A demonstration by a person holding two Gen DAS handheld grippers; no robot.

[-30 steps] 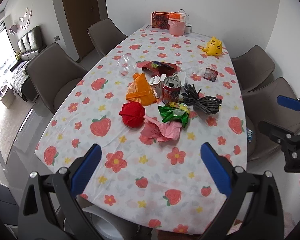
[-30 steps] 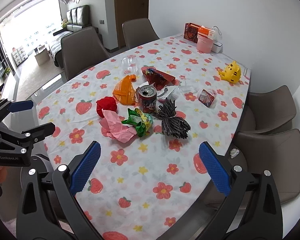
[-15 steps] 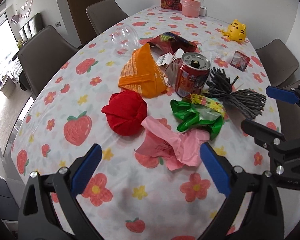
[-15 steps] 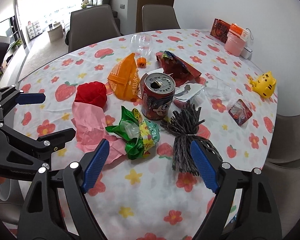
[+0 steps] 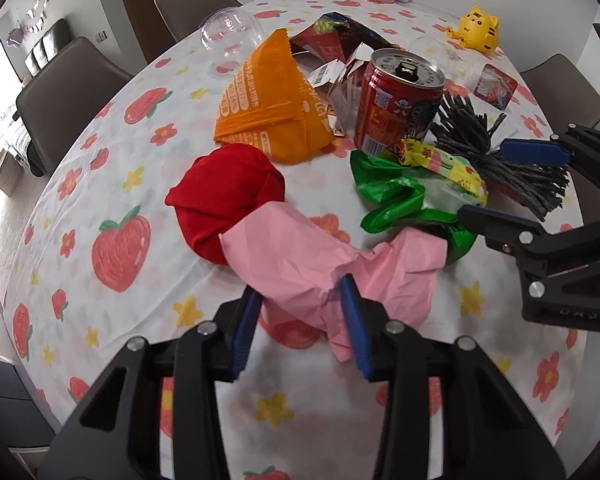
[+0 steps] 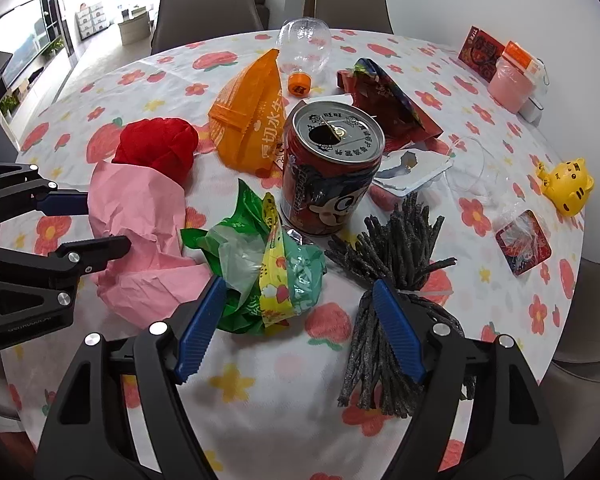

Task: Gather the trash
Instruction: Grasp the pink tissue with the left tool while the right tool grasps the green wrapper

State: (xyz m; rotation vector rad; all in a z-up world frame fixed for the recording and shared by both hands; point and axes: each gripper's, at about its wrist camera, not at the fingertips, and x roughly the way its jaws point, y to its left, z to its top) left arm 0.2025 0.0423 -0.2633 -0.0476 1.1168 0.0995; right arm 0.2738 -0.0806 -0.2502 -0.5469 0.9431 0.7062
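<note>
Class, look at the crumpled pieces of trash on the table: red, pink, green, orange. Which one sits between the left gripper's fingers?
The pink crumpled paper: the left gripper has just been closing around its near edge. The others lie farther off, untouched by it.

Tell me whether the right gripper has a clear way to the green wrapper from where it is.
Probably yes: the right gripper already straddles the green wrapper, jaws closing. The dark sticks crowd its right finger.
</note>
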